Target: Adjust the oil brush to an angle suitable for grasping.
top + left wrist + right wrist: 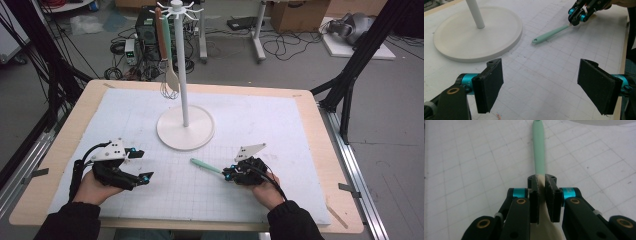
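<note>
A: What is on the left side of the table (60, 150)?
B: The left hand-held gripper (141, 164), with its jaws wide apart and nothing between them.
A: And to the right of it?
B: The right hand-held gripper (226, 174) is clamped on the cream spatula with a mint-green handle (205, 166), which lies on the white grid mat (280, 130) near the white round stand base (185, 128).

Two black grippers seen: left gripper (142, 165), right gripper (226, 174). Bright blue rings set behind flat black pads (489, 85). Gold screw rings dotted on black arms. Grey three-cornered plate fixed on top of each. Black cables looped behind. Black sleeves (70, 222) worn.
</note>
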